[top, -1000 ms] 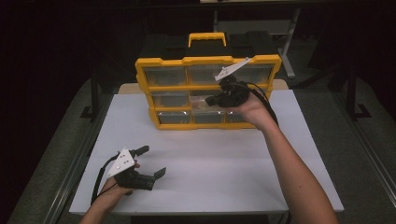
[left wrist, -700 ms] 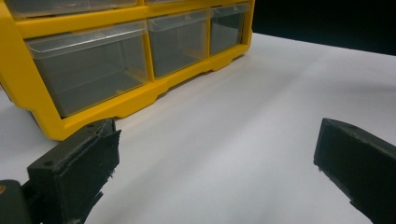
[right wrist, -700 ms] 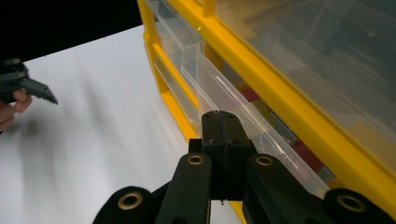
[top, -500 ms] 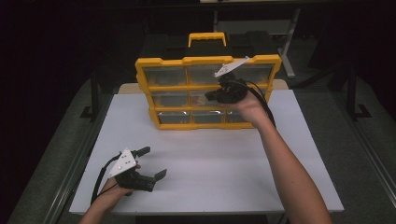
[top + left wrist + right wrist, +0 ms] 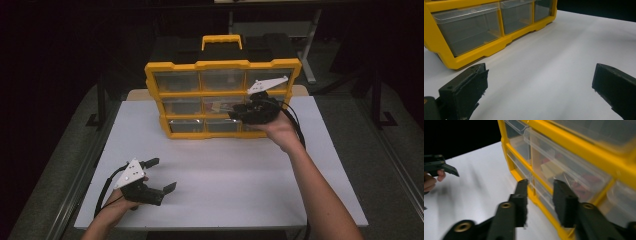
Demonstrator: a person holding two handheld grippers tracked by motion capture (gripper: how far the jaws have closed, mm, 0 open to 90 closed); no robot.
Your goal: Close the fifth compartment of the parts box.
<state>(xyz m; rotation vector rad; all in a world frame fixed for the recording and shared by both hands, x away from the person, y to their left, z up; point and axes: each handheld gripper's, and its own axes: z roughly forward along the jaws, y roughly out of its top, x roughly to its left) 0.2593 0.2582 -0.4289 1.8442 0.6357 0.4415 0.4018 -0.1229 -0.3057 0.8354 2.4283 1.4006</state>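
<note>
Yellow plastic makes up the box (image 5: pixel 222 100) of small clear drawers, which is stood at the far side of the white table (image 5: pixel 240 175). The right claw (image 5: pixel 239 114) is held up against the front of the box, by the middle row of drawers. Its jaws have just been opened a little way, and nothing is held between them. A second ago they were shut and the claw was placed a bit higher and further right on the box front. In the right gripper view the jaws are seen pointed at the middle drawer (image 5: pixel 564 170), with red and tan bits seen inside it. The lower drawer (image 5: pixel 544 192) is just past the tips. No drawer is touched yet, as far as can be told.

It looks like a drawer is about to be pinched and pulled out, so the jaws were opened to fit over its front lip.

The left claw (image 5: pixel 156 175) is rested low on the table, near the front edge, well apart from the box. Its jaws are spread wide and nothing is held in them.
</note>
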